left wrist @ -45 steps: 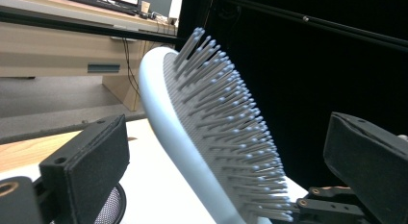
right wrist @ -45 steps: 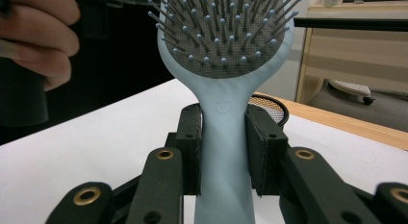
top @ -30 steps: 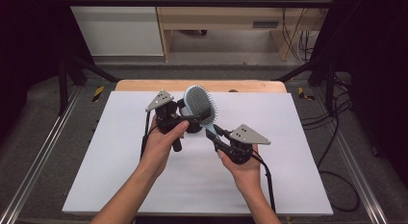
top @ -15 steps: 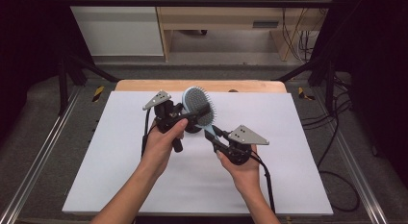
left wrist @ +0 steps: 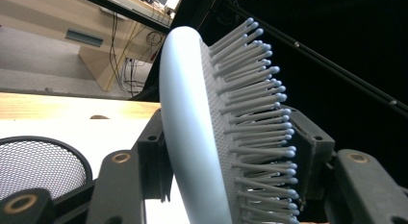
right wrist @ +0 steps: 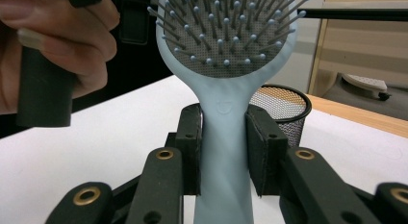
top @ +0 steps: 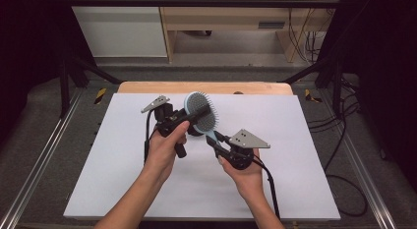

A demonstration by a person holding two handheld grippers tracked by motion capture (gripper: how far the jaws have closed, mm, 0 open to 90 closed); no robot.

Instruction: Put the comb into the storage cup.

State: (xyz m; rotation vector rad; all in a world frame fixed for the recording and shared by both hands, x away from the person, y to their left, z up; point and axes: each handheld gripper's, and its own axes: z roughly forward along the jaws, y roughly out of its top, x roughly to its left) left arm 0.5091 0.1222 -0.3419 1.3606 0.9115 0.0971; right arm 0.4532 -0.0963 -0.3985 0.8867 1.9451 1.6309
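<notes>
A light blue hairbrush (top: 195, 99) with grey bristles is held up above the white table sheet (top: 295, 165). My right gripper (top: 212, 139) is shut on its handle; in the right gripper view the pads (right wrist: 190, 147) press the handle (right wrist: 226, 132) from both sides. My left gripper (top: 199, 113) has just been closing its jaws around the brush head. In the left gripper view one pad (left wrist: 153, 152) lies against the smooth back of the head (left wrist: 187, 137) and the other meets the bristle tips.
A black mesh cup (right wrist: 284, 106) stands on the sheet just behind the brush, also at the lower left of the left gripper view (left wrist: 38, 166). The table's wooden far edge (top: 206, 87) lies beyond. Metal rails and cables run along both sides.
The left gripper's jaws have closed in on the brush head, and that hand has shifted slightly. The right gripper and the brush handle have stayed in place.
</notes>
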